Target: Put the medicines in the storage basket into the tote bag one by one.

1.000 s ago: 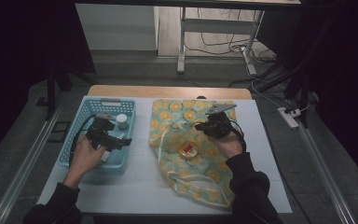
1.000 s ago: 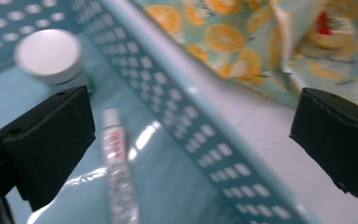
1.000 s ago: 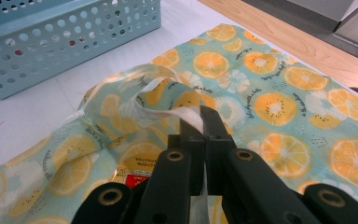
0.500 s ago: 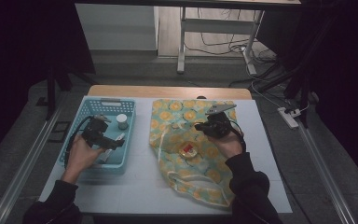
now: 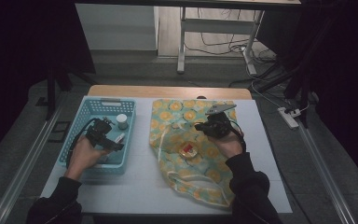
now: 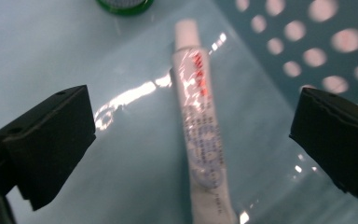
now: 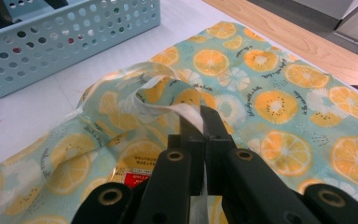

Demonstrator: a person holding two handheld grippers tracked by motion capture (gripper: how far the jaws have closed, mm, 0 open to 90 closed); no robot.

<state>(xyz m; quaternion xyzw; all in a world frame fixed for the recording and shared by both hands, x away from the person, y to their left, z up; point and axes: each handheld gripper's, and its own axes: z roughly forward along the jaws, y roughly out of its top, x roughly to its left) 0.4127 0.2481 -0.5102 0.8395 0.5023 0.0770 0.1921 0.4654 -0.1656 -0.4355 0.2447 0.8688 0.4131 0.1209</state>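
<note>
Since a second ago, the left gripper [image 5: 103, 135] is sitting lower inside the basket [image 5: 89, 108], while the right gripper [image 5: 213, 125] is staying where it was.

Nearest the person, two dark sleeves are coming in over the bench [image 5: 140, 186]. The left hand [image 5: 85, 156] is holding its gripper down in the blue basket at the left. Its jaws are standing wide apart with nothing between the pads, seen in the left gripper view. A white tube [image 6: 200, 130] with red print is lying on the basket floor between them, touching neither jaw, its cap pointing away. Beyond the tube, a green-rimmed round thing [image 6: 125, 4] is showing at the top edge, too cropped to identify. In the high view, a small jar [image 5: 121, 121] is standing further back in the basket.

At the right, the right hand [image 5: 227, 142] is holding its gripper over a bag [image 5: 191, 140] printed with orange slices, spread flat on the bench. Its jaws are clamped together on a fold of the bag's pale fabric [image 7: 186, 112], lifting it into a ridge. A red and yellow packet [image 5: 188, 150] is lying just beside that fold.
</note>
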